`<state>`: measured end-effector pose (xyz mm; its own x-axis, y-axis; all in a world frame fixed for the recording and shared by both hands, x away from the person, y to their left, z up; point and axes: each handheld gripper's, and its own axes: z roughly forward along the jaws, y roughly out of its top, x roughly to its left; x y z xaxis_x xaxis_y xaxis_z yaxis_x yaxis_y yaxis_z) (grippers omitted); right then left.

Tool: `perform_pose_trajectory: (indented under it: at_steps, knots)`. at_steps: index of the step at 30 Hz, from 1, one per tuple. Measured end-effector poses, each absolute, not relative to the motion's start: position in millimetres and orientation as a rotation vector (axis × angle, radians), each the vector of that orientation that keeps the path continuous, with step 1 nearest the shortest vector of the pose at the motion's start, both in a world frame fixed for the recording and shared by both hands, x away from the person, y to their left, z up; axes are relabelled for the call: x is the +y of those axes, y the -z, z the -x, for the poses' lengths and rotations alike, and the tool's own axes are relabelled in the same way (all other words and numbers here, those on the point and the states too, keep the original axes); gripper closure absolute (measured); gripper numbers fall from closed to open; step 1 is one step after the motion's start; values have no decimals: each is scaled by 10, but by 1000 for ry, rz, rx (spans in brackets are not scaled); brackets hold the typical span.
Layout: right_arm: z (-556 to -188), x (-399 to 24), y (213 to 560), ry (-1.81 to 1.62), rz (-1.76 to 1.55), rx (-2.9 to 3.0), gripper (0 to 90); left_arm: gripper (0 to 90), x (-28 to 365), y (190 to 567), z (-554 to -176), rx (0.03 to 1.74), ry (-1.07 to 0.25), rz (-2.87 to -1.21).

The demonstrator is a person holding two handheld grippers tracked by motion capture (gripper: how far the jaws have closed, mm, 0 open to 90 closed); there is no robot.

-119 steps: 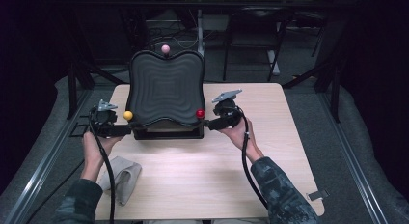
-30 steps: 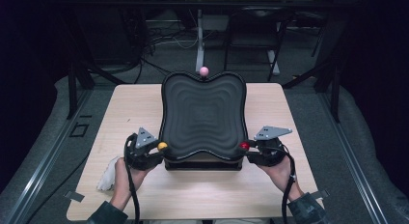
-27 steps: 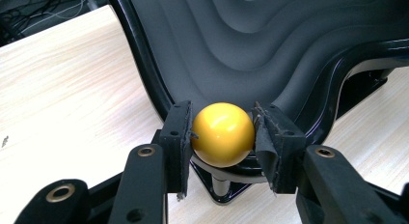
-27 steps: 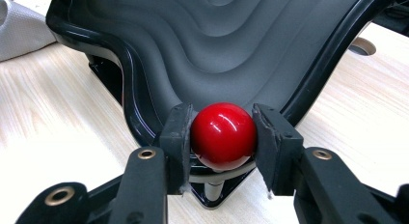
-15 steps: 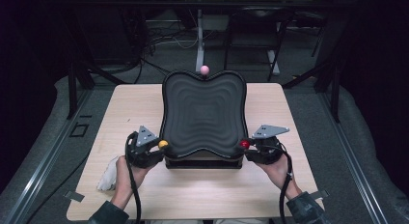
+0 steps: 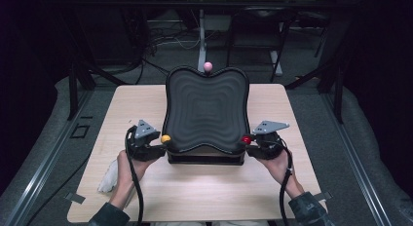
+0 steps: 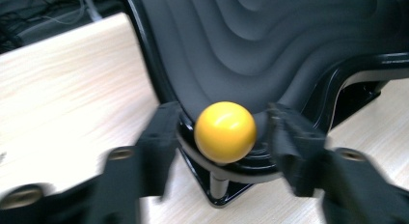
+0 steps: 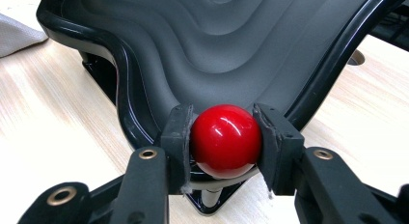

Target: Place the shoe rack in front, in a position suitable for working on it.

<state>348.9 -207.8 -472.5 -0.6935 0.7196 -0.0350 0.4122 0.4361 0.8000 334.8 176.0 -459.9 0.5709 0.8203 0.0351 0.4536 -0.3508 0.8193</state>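
Black and ribbed in wavy rings, the tray [image 6: 207, 109] sits on its dark base [image 6: 204, 159] at the middle of the pale wooden table [image 6: 195, 192], tilted so its far edge, topped by a pink ball [image 6: 208, 66], stands higher than the near edge. Four seconds ago the tray lay farther back and to the left on the table, with both hands stretched out toward it; by one second ago it had come to its present spot nearer the person, and it has not shifted since. The left gripper [image 6: 158, 147] is at the tray's near left corner, where a yellow ball [image 7: 224, 132] sits on a short post; the jaws have just been opening, and in the left gripper view they now stand apart on either side of the ball with a clear gap on each side, no longer pressing it as they did half a second ago. The right gripper [image 6: 249, 145] is at the near right corner, its pads [image 8: 177, 137] clamped against both sides of the red ball [image 8: 225, 139], the same grip as a second ago. A crumpled white cloth [image 6: 109, 176] lies on the table just beside the left forearm, as before.
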Motion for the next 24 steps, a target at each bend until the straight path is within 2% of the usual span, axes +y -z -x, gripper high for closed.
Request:
perform_pose_trajectory:
  at_steps: [6,8,14,24]
  knots:
    - [-3496,-2087,4716,-1131,-959,2338,598,165,2060,4474,-3072,1088,-659,-1978]
    - [-3498,-2085,4716,-1134,-960,2339,598,149,2216,4436,-2995,1143,-660,-1947]
    - [-3502,-2081,4717,-1139,-961,2336,597,10,2420,4519,-2841,1258,-653,-1954]
    - [-3499,-2081,4719,-1139,-965,2332,597,0,2661,4783,-2740,1381,-611,-1989]
